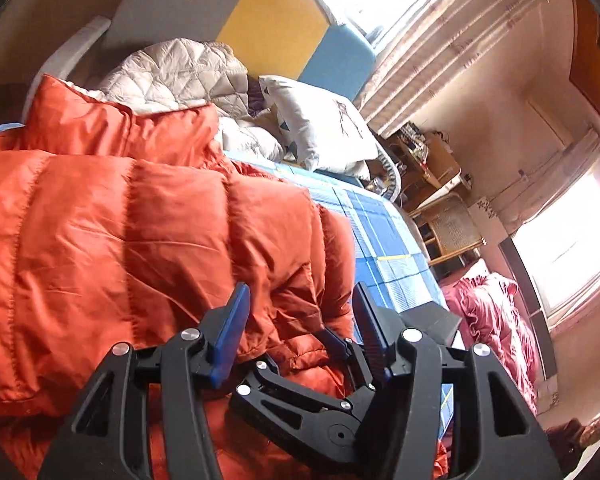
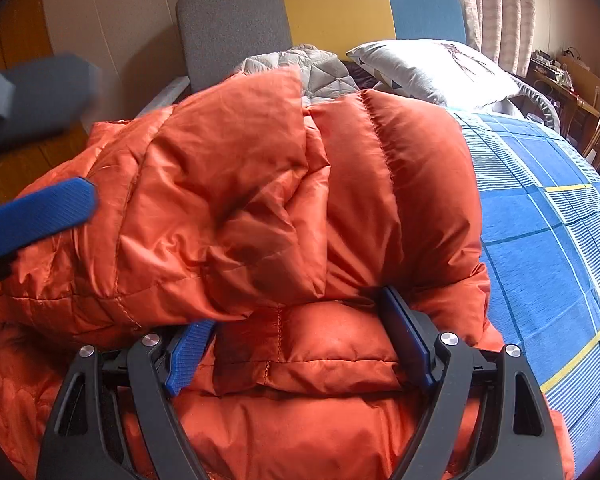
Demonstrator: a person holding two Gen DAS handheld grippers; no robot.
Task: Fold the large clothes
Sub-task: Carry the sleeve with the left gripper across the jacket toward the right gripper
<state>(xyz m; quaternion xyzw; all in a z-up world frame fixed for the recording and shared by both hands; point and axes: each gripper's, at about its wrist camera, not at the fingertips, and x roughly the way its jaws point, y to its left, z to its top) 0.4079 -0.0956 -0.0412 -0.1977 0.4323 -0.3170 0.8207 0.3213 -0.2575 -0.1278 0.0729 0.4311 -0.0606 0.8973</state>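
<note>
Orange puffer jacket point(image 2: 260, 184) on bed, bulging between right claw point(image 2: 300, 344) fingers

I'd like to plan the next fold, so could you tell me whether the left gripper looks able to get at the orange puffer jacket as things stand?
Probably yes. The left gripper is open directly over the orange puffer jacket, fabric bulging between its fingers, and nothing lies between them.

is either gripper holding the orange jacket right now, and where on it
Left gripper is open over the orange jacket, holding nothing. Whether the wide right gripper grips the puffy fold between its fingers cannot be told.
</note>
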